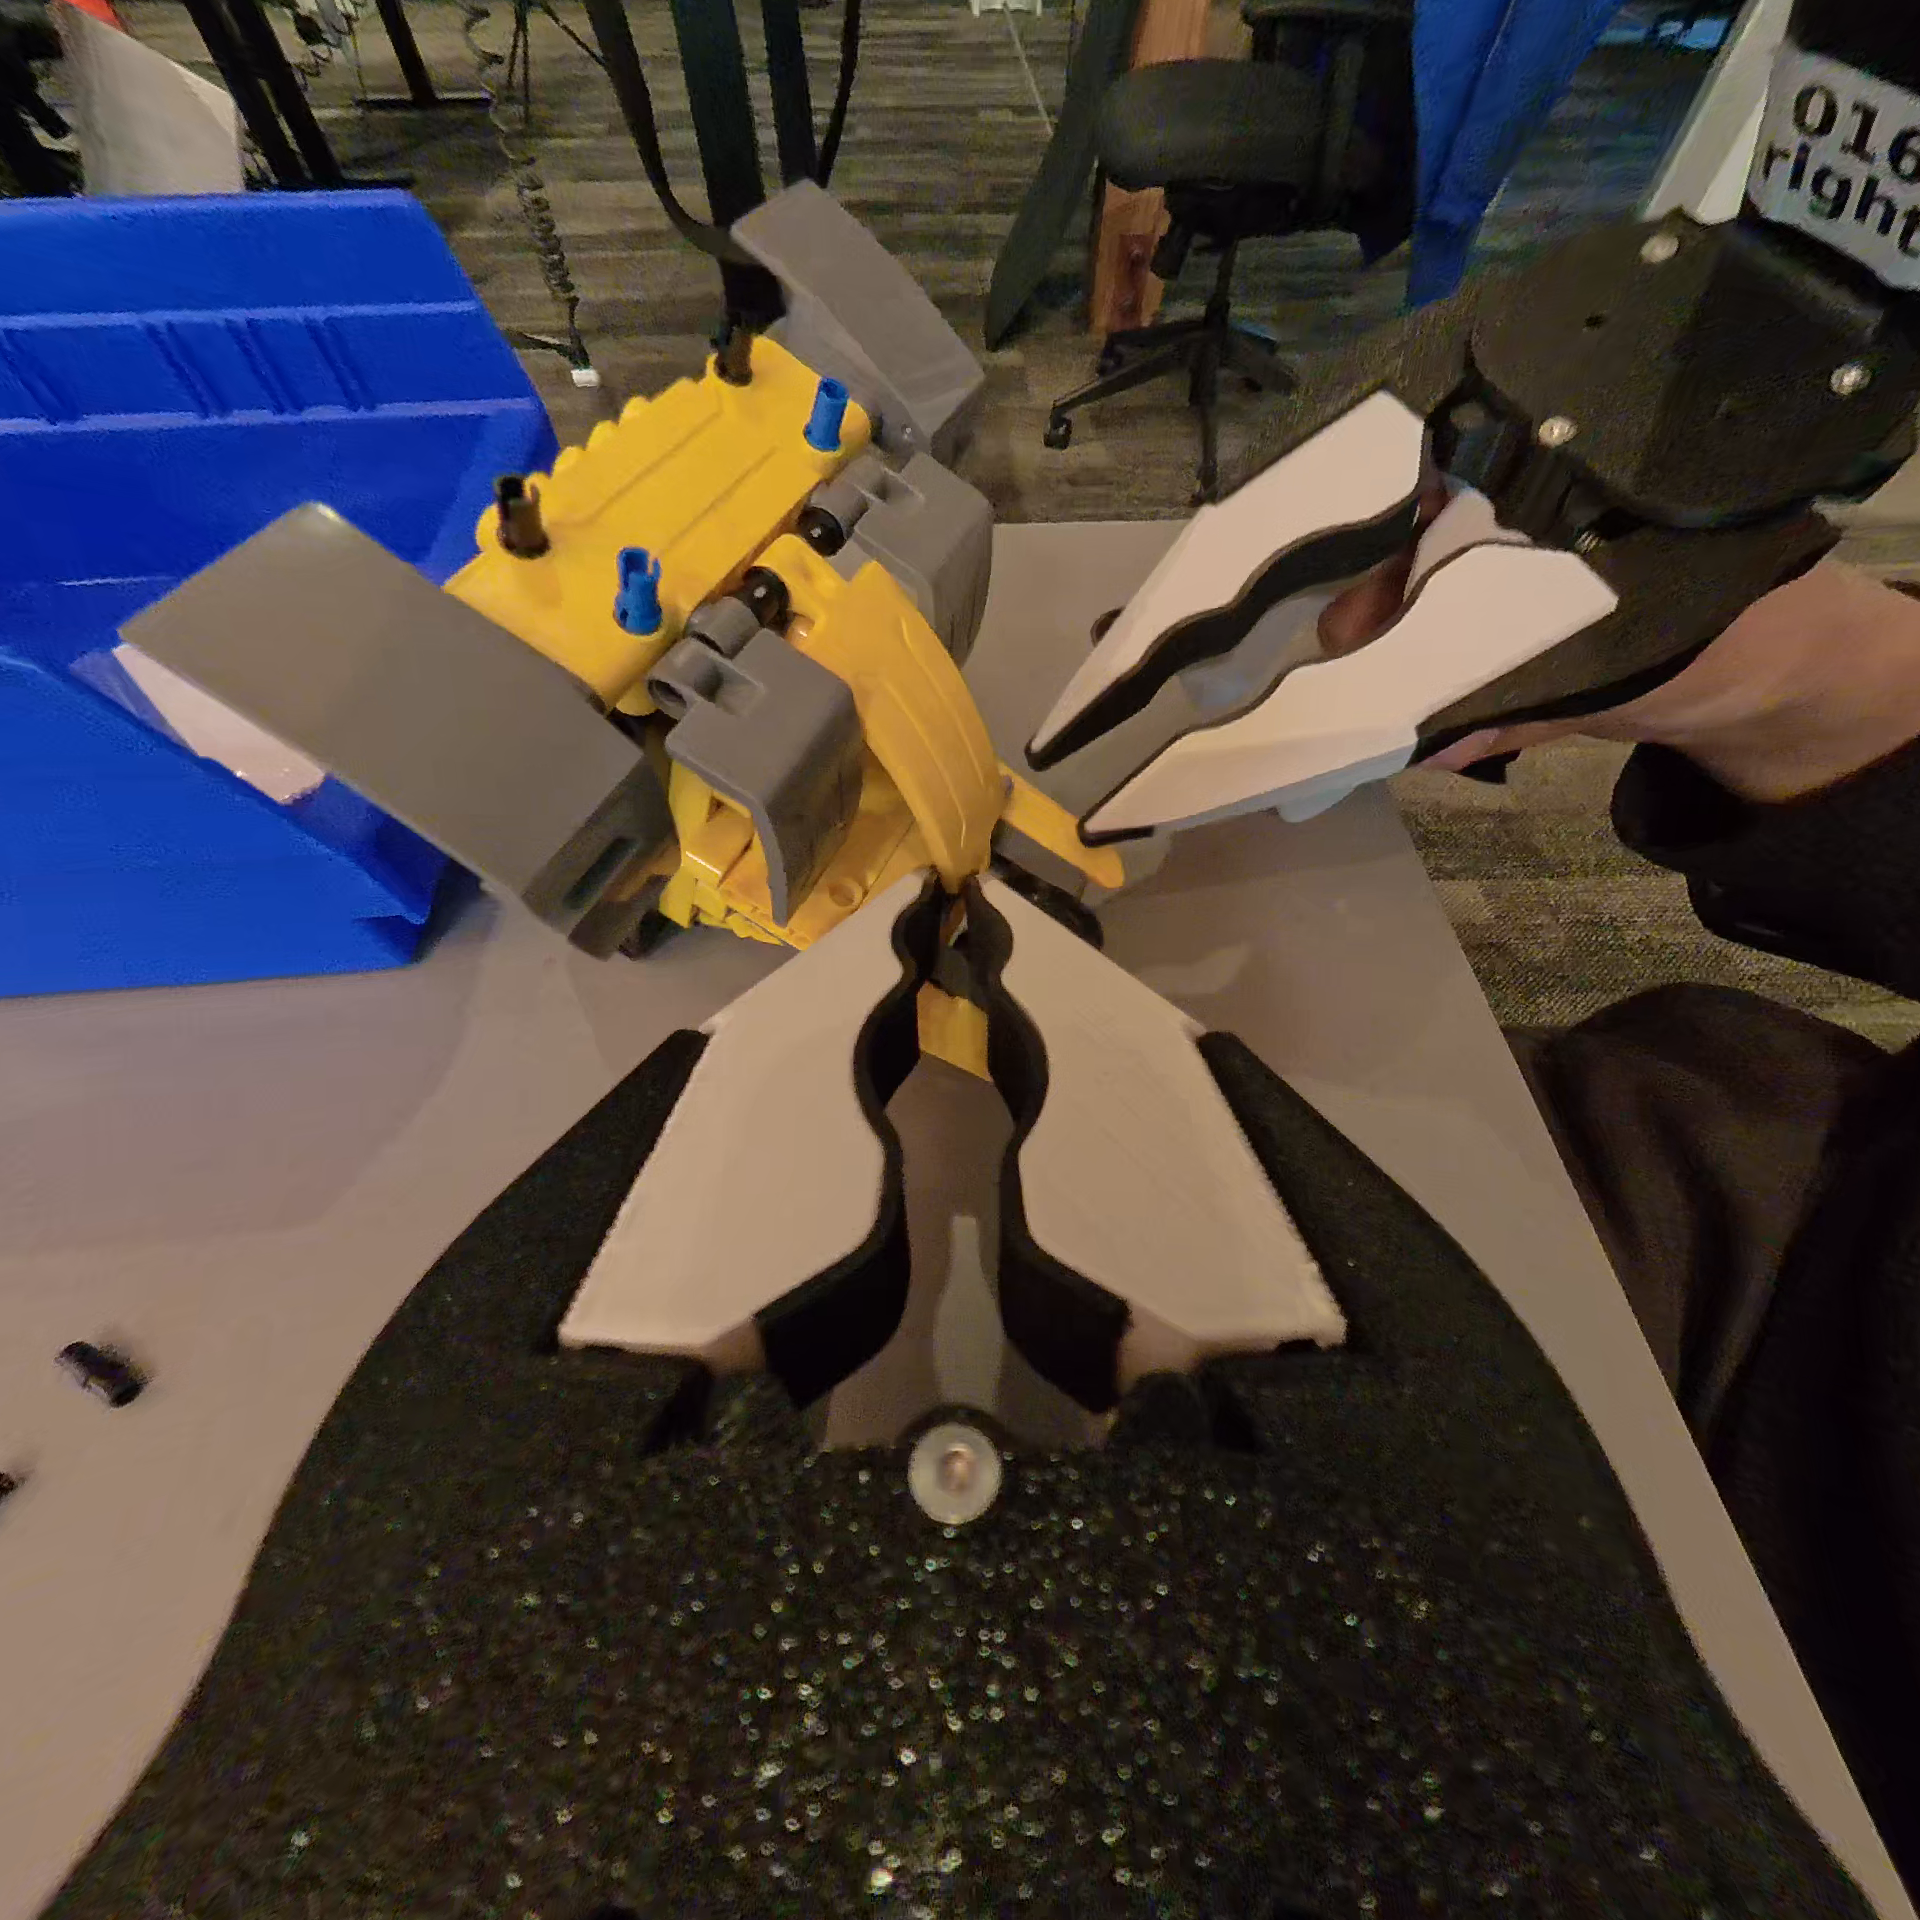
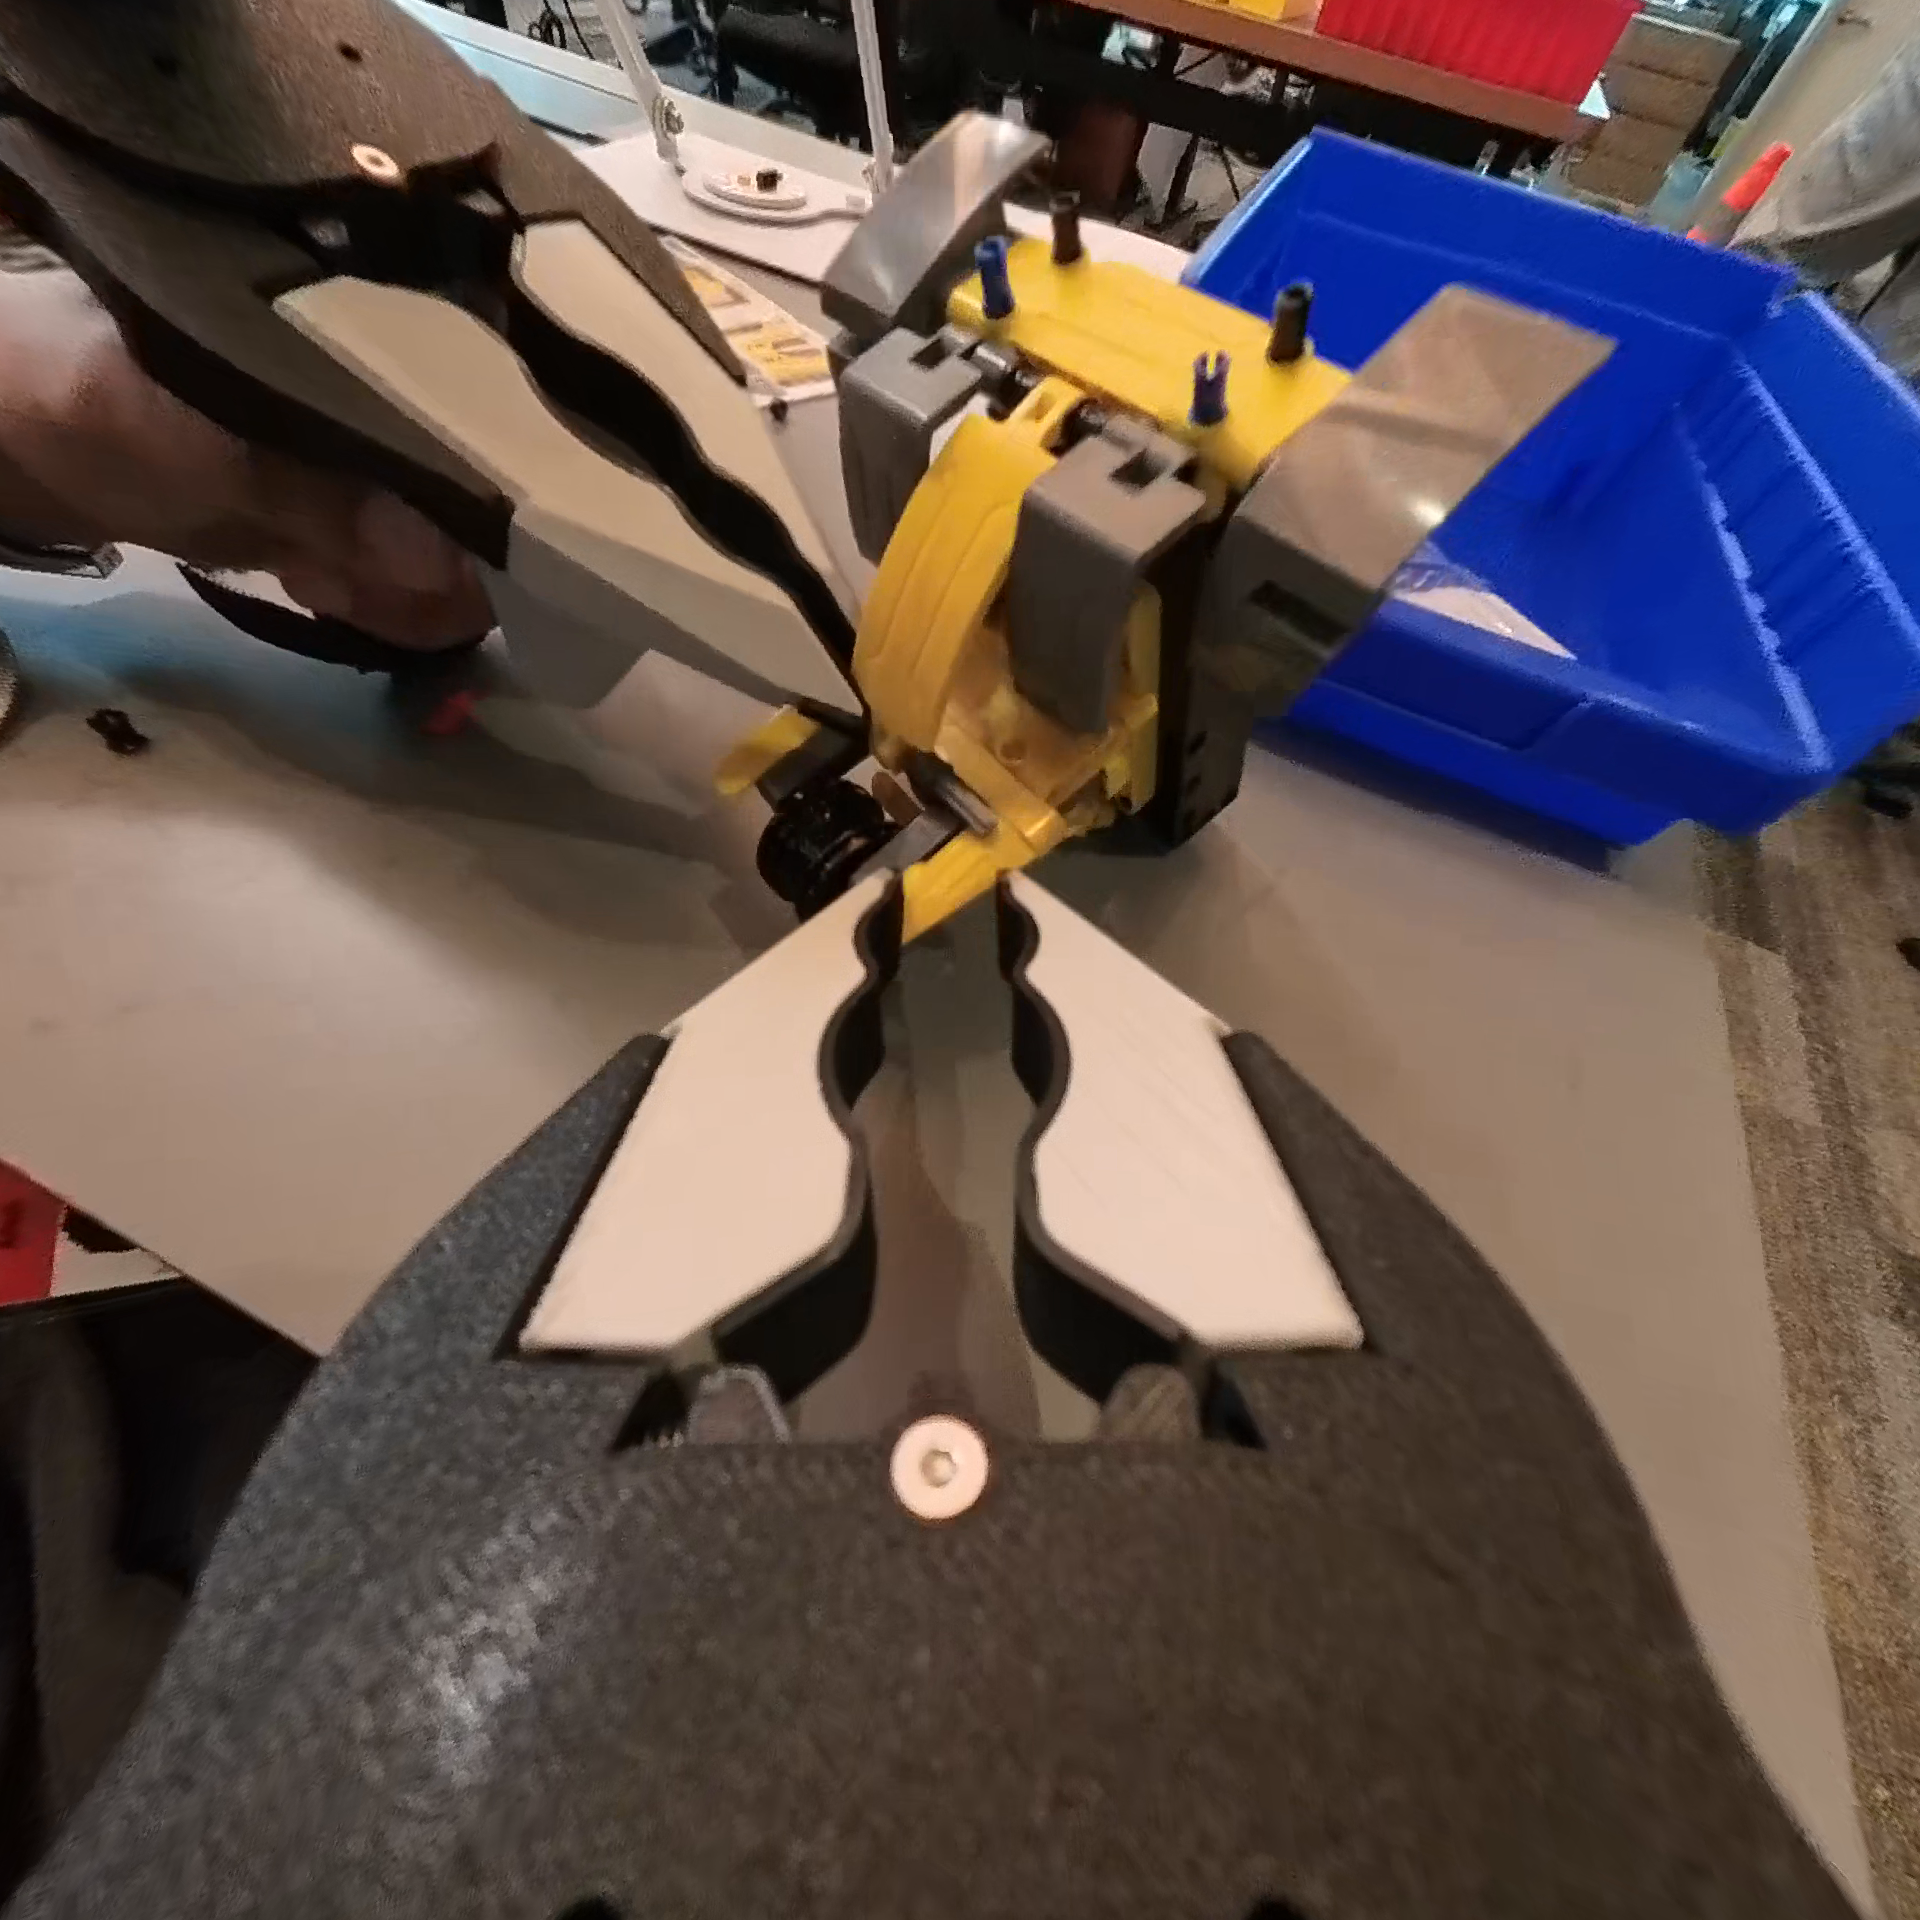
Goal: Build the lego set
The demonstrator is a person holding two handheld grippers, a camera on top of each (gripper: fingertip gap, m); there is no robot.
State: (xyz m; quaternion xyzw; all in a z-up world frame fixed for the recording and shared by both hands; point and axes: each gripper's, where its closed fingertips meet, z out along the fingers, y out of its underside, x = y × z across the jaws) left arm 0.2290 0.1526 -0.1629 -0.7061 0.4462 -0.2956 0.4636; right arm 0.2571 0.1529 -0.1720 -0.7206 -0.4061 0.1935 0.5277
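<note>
Yellow-and-grey brick model point(image 1: 748, 644) tipped up on grey worktop point(image 1: 312, 1143), just beside blue bin point(image 1: 208, 520). Left gripper point(image 1: 954, 904), jaws narrowed, pinching a yellow strut, apparently steadying the model. Right gripper point(image 2: 945, 894), jaws slightly parted around another yellow arm point(image 2: 961, 878); firm clamping impossible to confirm. Small black pin point(image 1: 102, 1371) loose, well apart.

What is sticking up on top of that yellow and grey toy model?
On the yellow and grey toy model, two blue pegs and two black pegs stand up from its yellow top panel. What lies beneath that panel is covered.
</note>
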